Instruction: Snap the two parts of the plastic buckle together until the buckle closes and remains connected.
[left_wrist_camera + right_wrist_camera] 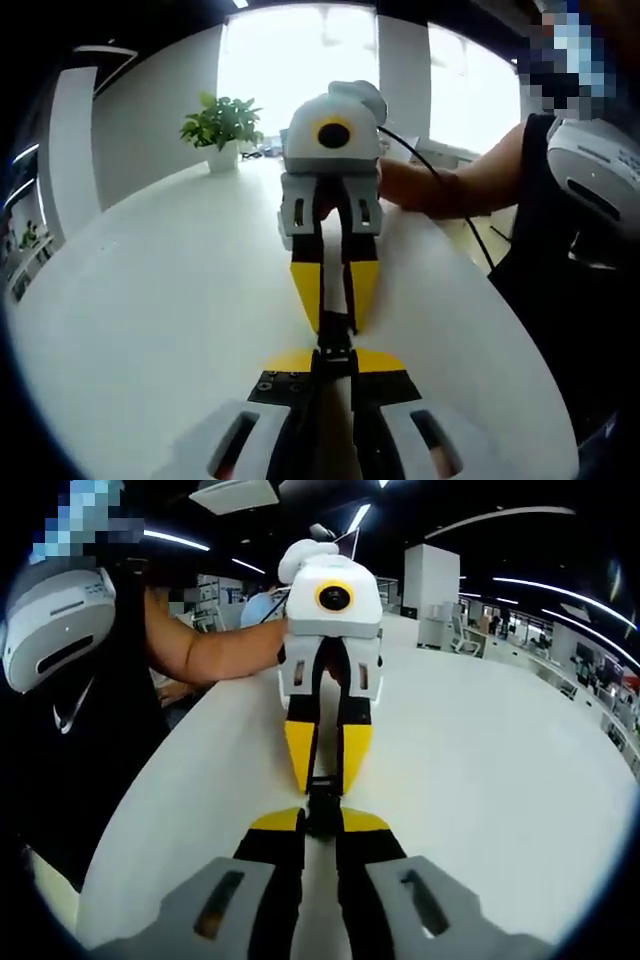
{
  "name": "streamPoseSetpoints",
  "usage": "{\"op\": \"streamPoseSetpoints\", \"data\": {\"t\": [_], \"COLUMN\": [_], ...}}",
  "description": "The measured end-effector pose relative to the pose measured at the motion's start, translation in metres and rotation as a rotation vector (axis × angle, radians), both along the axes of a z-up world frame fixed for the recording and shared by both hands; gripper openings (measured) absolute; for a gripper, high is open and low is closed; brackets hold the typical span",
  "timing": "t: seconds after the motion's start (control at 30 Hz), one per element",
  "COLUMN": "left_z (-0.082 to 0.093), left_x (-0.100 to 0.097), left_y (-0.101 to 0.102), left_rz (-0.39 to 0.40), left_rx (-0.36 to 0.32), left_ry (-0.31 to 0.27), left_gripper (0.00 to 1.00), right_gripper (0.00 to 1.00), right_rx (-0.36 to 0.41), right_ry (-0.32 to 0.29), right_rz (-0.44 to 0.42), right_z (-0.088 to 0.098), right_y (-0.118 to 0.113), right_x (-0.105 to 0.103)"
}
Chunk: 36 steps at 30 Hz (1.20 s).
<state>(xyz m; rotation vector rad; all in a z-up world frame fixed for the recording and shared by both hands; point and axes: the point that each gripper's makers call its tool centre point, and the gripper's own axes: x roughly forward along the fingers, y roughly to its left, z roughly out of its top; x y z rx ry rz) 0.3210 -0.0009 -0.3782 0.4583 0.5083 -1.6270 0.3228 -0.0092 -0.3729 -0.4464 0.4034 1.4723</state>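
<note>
Left gripper view: the left tool (334, 362) and right tool (335, 308) meet tip to tip above the desk (150, 320), each closed on a half of the black buckle (335, 345); halves aligned end-on, apparently touching.

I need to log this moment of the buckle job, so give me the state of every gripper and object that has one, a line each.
left gripper: shut on its end of the buckle
right gripper: shut on the other end of the buckle
buckle: held between both grippers, tip to tip above the table; whether it has latched is hidden
potted plant: upright at the table's far edge
</note>
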Motion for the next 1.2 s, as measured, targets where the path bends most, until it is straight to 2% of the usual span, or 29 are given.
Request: {"op": "streamPoseSetpoints", "data": {"t": [0.1, 0.13, 0.17, 0.7, 1.2], "left_z": [-0.0013, -0.0014, -0.0022, -0.0028, -0.0008], "left_x": [-0.0064, -0.0058, -0.0052, -0.0064, -0.0049], "left_y": [-0.004, -0.0046, -0.0044, -0.0061, -0.0067], "left_rz": [-0.016, -0.017, -0.015, -0.007, -0.006], "left_rx": [0.007, 0.005, 0.001, -0.001, -0.006], "left_ry": [0.011, 0.001, 0.004, 0.0, -0.004], "left_gripper": [0.07, 0.07, 0.07, 0.08, 0.09], "right_gripper": [0.1, 0.1, 0.1, 0.1, 0.1], "right_rx": [-0.02, -0.03, -0.037, -0.012, 0.009], "right_ry": [0.041, 0.015, 0.013, 0.031, 0.022], "right_rz": [0.027, 0.032, 0.035, 0.041, 0.035], "right_z": [-0.002, -0.0011, -0.0012, -0.002, -0.0008], "right_y": [0.0044, 0.0051, 0.0057, 0.0056, 0.0043], "right_x": [-0.0057, -0.0032, -0.0025, -0.0012, -0.003]}}
